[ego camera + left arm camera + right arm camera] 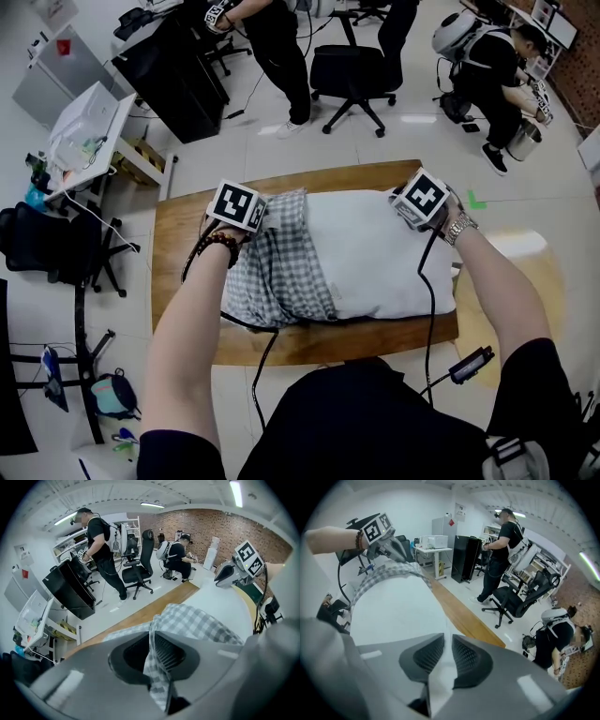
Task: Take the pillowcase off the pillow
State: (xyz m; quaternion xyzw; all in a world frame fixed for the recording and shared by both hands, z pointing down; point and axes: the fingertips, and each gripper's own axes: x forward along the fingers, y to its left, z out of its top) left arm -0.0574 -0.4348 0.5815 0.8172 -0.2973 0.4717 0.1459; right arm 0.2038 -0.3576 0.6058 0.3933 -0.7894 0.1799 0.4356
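A white pillow lies across the wooden table. The grey-and-white checked pillowcase is bunched over its left end only. My left gripper sits at the far edge of the pillowcase. In the left gripper view a fold of checked cloth runs between the jaws of my left gripper, which is shut on it. My right gripper is at the pillow's far right corner. In the right gripper view it is shut on a pinch of the bare white pillow.
A black office chair and a black cabinet stand beyond the table. A white desk and another black chair are at the left. Other people stand and crouch at the back. Cables trail from both grippers over the table's near edge.
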